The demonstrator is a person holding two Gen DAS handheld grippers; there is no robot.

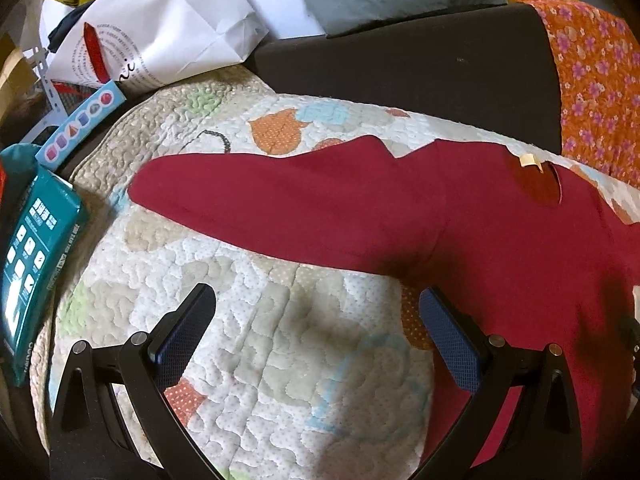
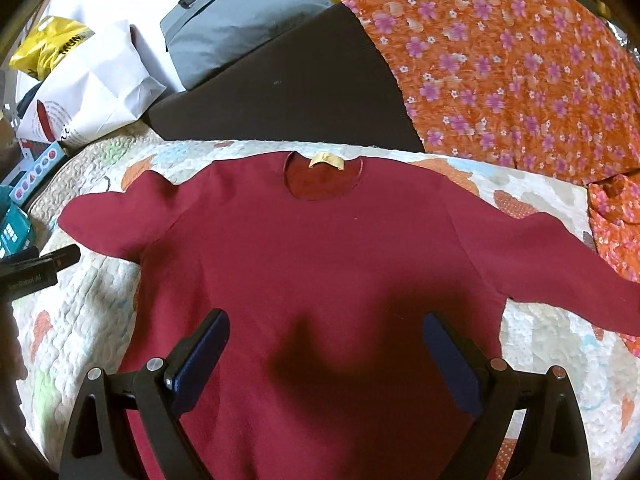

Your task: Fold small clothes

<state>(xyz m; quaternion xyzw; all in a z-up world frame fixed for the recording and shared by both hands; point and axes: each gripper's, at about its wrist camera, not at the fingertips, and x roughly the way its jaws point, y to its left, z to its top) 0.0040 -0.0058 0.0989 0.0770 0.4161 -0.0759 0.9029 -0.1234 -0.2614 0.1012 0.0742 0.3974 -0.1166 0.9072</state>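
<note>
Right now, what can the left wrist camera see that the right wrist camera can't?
Only the left wrist view shows the left gripper from behind, open over the quilt, and the whole front of the teal box.

Only the right wrist view shows the entire red shirt, with its far sleeve, and the right gripper, open above the shirt's body.

Both show the shirt's neck label, the orange flowered cloth and the white paper bag.
</note>
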